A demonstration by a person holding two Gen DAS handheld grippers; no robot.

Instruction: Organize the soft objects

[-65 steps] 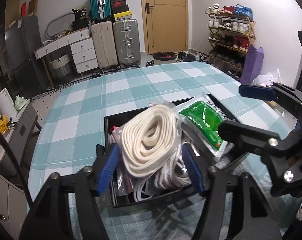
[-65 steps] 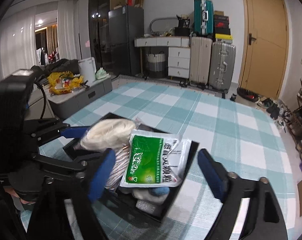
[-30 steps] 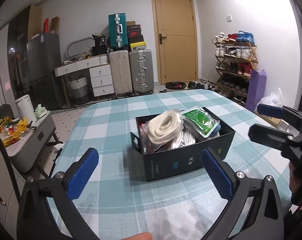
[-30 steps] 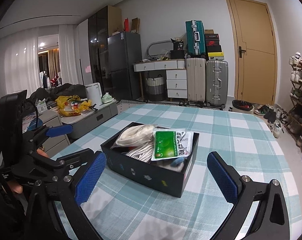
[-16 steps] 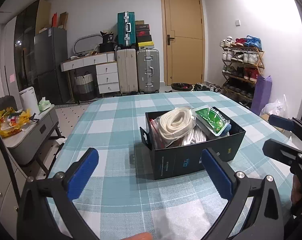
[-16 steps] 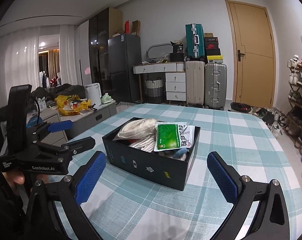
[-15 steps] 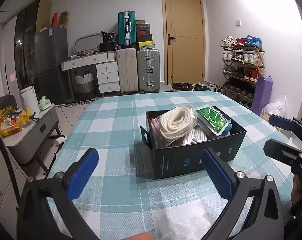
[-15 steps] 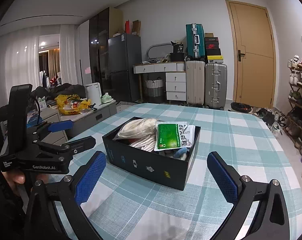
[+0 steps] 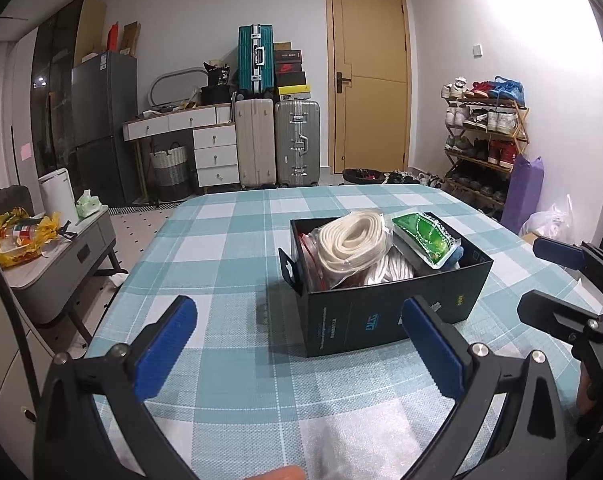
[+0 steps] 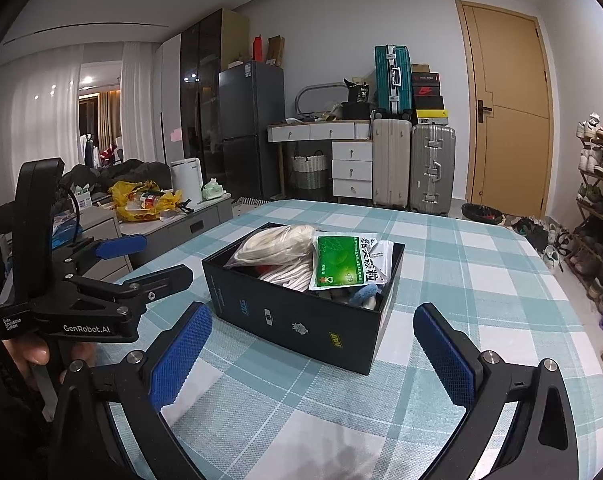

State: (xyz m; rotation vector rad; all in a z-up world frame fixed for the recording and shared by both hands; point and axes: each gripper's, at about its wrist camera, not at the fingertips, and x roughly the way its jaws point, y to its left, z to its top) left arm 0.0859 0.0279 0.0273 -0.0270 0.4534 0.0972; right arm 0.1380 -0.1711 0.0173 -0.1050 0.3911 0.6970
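I am looking at a table wearing a teal and white checked cloth that is covering the whole top. 1 black box is sitting directly on the cloth, roughly mid-table, with its open top facing up and small printed marks showing along its near wall. I am seeing nothing else resting straight on the cloth in either wrist view; the rest of the surface is lying flat.

even, soft indoor light; a bright glare washes the wall far right of the tongs. lit doorway glows far left. strong fisheye bending, black corners; centre sharp, near cloth slightly overexposed.
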